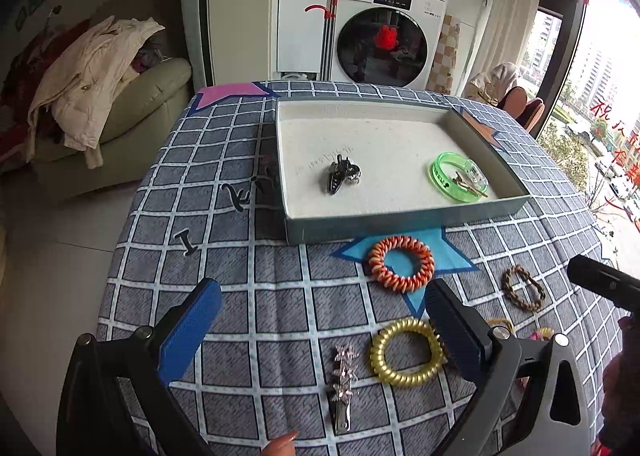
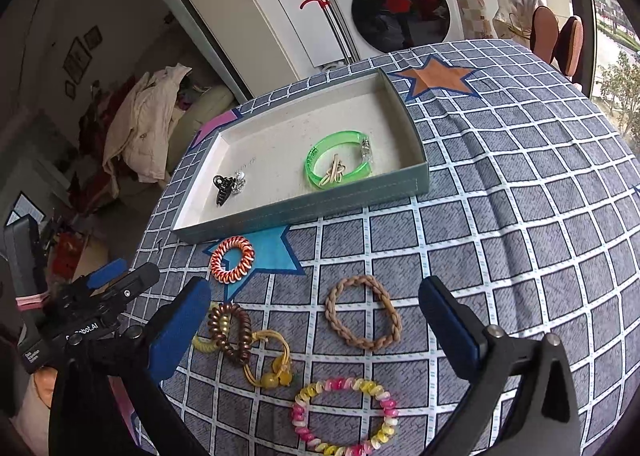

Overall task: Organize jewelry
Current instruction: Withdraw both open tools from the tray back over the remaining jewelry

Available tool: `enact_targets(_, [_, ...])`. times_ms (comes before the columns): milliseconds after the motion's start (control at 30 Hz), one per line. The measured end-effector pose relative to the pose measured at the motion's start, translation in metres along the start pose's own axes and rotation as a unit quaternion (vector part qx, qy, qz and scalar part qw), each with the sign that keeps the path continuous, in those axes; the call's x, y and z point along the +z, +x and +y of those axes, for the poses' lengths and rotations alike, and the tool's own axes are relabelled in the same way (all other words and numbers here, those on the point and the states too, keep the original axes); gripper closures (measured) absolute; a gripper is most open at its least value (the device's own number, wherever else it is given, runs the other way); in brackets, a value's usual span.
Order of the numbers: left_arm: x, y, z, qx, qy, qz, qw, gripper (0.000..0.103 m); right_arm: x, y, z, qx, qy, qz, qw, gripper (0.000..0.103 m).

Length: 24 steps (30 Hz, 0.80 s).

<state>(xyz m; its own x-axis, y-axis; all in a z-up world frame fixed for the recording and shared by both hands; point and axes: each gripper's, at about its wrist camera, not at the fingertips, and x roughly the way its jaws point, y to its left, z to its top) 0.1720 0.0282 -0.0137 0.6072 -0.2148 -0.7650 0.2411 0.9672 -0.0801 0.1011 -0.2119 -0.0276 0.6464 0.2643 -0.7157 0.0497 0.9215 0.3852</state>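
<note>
A shallow grey tray (image 1: 404, 217) (image 2: 304, 207) with a white floor holds a black hair claw (image 1: 342, 174) (image 2: 223, 185) and a green bangle (image 1: 459, 177) (image 2: 340, 163) with a small beige tie inside it. On the checked cloth in front lie an orange spiral tie (image 1: 401, 262) (image 2: 232, 259), a gold spiral tie (image 1: 406, 352), a glittery clip (image 1: 343, 388), a braided tan tie (image 1: 524, 288) (image 2: 363, 312), a brown spiral tie (image 2: 232, 332), a yellow beaded tie (image 2: 272, 364) and a pink-yellow spiral tie (image 2: 346, 416). My left gripper (image 1: 320, 336) is open above the clip. My right gripper (image 2: 316, 320) is open above the braided tie.
The table is round with a blue-grey checked cloth (image 2: 520, 215). A washing machine (image 1: 384, 31) stands behind it, a sofa with clothes (image 1: 100, 103) at the left, windows at the right. The left gripper's body (image 2: 80, 320) shows at the left of the right wrist view.
</note>
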Motion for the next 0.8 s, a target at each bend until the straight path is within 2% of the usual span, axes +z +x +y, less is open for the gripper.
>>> enact_targets(233, [-0.033, -0.009, 0.006, 0.026, -0.012, 0.011, 0.9995, 0.0, -0.025, -0.012, -0.006, -0.003, -0.001, 0.016, 1.0, 0.0])
enact_targets(533, [-0.066, 0.003, 0.012, 0.036, -0.017, 0.05, 0.998, 0.0, -0.06, -0.014, -0.013, -0.06, -0.006, 0.037, 0.997, 0.0])
enact_targets(700, [-0.068, 0.004, 0.011, 0.043, -0.017, 0.054, 0.9975, 0.0, -0.068, -0.015, -0.008, -0.107, -0.037, 0.035, 0.993, 0.0])
enact_targets(800, [-0.067, 0.006, 0.009, 0.046, -0.014, 0.056, 0.9973, 0.0, -0.071, -0.012, -0.006, -0.111, -0.041, 0.041, 0.992, 0.0])
